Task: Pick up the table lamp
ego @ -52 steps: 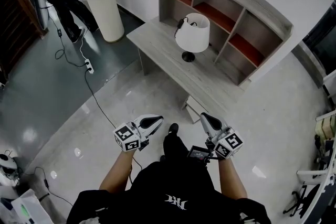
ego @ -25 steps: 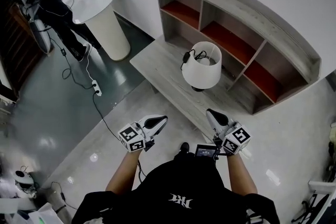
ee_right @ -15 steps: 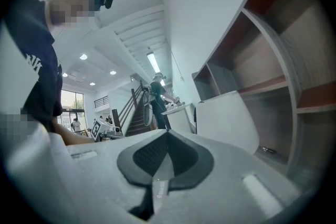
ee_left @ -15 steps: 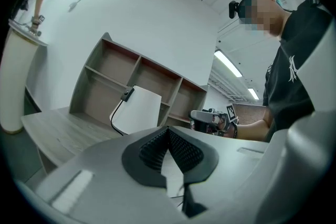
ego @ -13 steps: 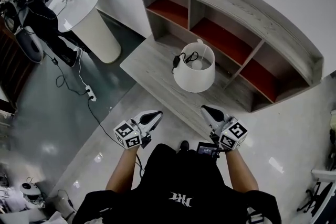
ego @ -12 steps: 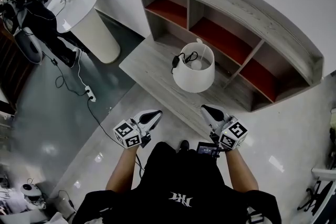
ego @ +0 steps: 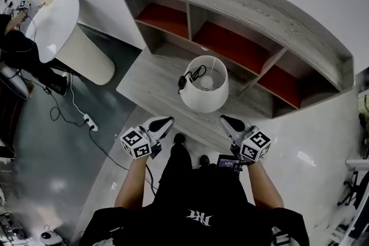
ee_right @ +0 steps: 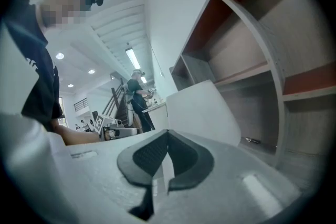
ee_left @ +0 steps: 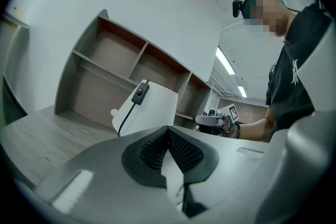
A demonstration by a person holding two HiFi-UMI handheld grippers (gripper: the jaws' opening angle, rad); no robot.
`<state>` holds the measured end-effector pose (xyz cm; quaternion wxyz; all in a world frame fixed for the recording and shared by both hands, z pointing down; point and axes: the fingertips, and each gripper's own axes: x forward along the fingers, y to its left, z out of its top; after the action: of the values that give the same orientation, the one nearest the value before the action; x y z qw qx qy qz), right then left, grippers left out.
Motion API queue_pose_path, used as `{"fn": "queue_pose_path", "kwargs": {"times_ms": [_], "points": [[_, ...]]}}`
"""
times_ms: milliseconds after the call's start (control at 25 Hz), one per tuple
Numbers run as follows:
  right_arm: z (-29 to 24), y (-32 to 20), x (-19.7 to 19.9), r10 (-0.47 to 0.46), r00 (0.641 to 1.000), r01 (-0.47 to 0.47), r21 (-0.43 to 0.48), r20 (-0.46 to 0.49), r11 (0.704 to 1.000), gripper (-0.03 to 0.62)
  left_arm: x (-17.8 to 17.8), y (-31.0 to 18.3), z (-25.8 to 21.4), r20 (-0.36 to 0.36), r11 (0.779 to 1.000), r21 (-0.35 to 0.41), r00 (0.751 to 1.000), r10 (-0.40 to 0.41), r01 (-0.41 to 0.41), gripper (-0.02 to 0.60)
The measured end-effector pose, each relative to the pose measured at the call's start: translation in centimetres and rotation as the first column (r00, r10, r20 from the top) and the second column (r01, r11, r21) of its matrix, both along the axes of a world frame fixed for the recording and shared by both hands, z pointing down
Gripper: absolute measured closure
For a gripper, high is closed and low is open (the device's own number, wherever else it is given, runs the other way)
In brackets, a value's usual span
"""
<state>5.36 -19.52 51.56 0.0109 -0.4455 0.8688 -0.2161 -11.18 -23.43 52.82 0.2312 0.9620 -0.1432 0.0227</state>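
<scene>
Left gripper, head view: your left gripper (ego: 165, 121) sits just left of lower centre. Its jaws are pressed together on nothing, and its tip points at the lamp without touching it.
Right gripper, head view: your right gripper (ego: 226, 120) mirrors it just right of lower centre, also closed and empty.
Table lamp, head view: the table lamp (ego: 204, 91) stands upright at frame centre on the desk (ego: 144, 75), in front of the shelf unit (ego: 242, 6). Its cord (ego: 192, 74) lies over the left rim of the shade (ego: 202, 103). The shade hides the base from above.
Left gripper view: the pads (ee_left: 178, 147) meet at lower centre. The white shade rises behind them, with the inline switch (ee_left: 139, 93) hanging on its near face.
Right gripper view: the jaws are shut at lower centre. The shade stands above and right of them, with the shelf compartments at the right edge.
Step in hand: you are on the approach, and nothing is gripped yet.
Doing it well: spread both pairs of jaws before you reach the shade. It looks thin and likely to flex, so bring both sides in evenly and squeeze gently. Keep the left jaws off the cord and switch. Lift straight up and level, and watch the cord for a snag.
</scene>
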Motion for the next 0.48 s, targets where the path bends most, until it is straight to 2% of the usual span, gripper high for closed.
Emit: {"fn": "queue_pose_path", "kwargs": {"times_ms": [160, 320, 480], "points": [[1.7, -2.1, 1.6, 0.107, 0.994, -0.106, -0.079, 0.010, 0.991, 0.591, 0.8, -3.9, 0.7, 0.009, 0.995, -0.022, 0.996, 0.094, -0.094, 0.580], [2.6, -3.7, 3.0, 0.181, 0.982, -0.172, -0.135, 0.059, 0.976, 0.591, 1.0, -8.0, 0.9, 0.002, 0.985, -0.059, 0.987, 0.160, -0.160, 0.580], [3.4, -4.9, 4.6, 0.291, 0.946, -0.258, -0.208, 0.146, 0.943, 0.589, 1.2, -11.3, 2.8, 0.041, 0.957, -0.144, 0.965, 0.259, -0.251, 0.580]]}}
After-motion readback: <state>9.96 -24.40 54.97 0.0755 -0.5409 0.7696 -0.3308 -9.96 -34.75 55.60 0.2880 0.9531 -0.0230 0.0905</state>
